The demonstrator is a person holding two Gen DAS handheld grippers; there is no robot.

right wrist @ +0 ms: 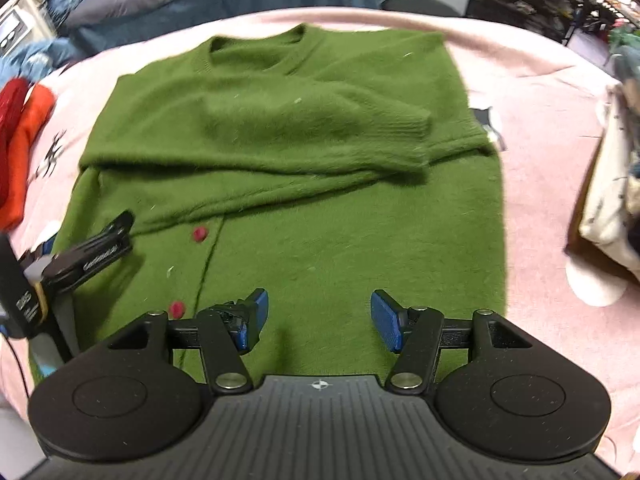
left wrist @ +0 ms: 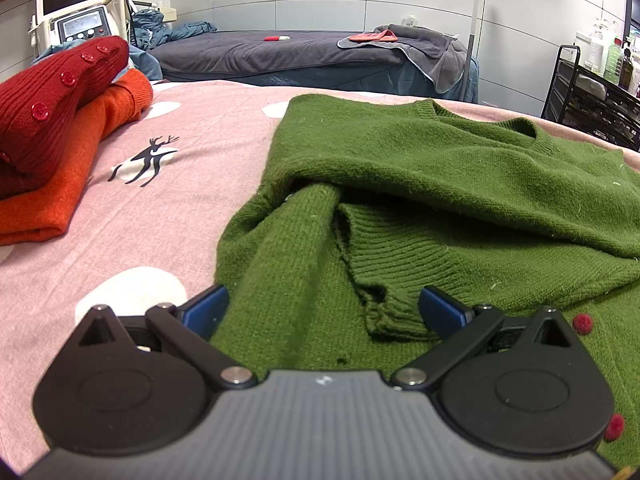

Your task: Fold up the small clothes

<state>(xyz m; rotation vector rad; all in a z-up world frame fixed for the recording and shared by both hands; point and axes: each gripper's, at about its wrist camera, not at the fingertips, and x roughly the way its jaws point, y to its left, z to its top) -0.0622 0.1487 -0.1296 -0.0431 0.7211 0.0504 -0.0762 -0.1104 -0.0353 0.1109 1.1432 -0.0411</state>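
Left wrist view: a green sweater (left wrist: 400,168) is shown spread on the pink sheet (left wrist: 168,208), sleeves folded across, with the left gripper (left wrist: 322,304) spread around, perhaps touching, a soft, limp sleeve best pinched at its ribbed cuff (left wrist: 384,280), the right gripper (right wrist: 318,318) likewise spread.

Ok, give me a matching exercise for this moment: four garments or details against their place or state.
1 green cardigan
2 dark red cardigan
3 orange sweater
4 left gripper

a bottom of the folded stack
b jaws open around a sleeve cuff
c spread on the pink sheet, sleeves folded in
d on top of the stack

Pairs: 1-c, 2-d, 3-a, 4-b
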